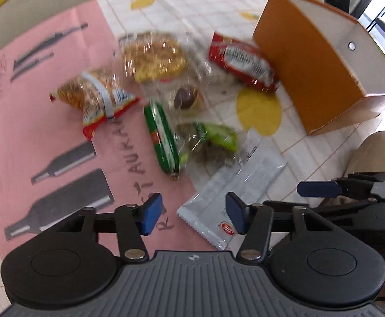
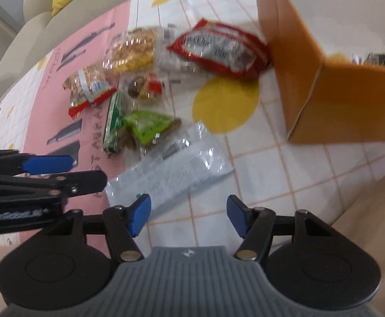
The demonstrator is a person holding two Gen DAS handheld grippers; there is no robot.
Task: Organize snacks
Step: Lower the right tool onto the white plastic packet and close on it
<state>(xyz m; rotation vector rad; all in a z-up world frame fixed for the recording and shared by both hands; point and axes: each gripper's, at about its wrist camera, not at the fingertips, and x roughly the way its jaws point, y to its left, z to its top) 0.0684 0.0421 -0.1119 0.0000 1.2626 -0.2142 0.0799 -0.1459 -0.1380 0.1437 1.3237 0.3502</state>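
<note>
On the table (image 1: pixel 324 153), seen from the left wrist, our left hand-held gripper (image 1: pixel 193 215) hangs with its jaws apart and empty, just over the near end of a white packet (image 1: pixel 234 187). Beyond lie the other snacks: a green bar (image 1: pixel 160 137), a green bag (image 1: pixel 210 140), a red bag (image 1: pixel 242 60) and two clear bags of yellow bits. The orange box (image 1: pixel 303 74) stands to the right, touching the red bag. To do this step well, we should set one pad on each long edge of the white packet, pinch near the end and lift flat so it does not fold. Readable writing is scant: a small red oval logo on the packet, too blurred to spell, and hand-drawn letters "AURA" on the pink sheet (image 1: pixel 33 121).

From the right wrist, our right hand-held gripper (image 2: pixel 188 215) is also open and holds nothing; the white packet (image 2: pixel 171 171) lies just ahead of its left pad. The orange box (image 2: pixel 337 105) sits right, snacks already inside. Print on the red bag (image 2: pixel 218 50) is unreadable.
</note>
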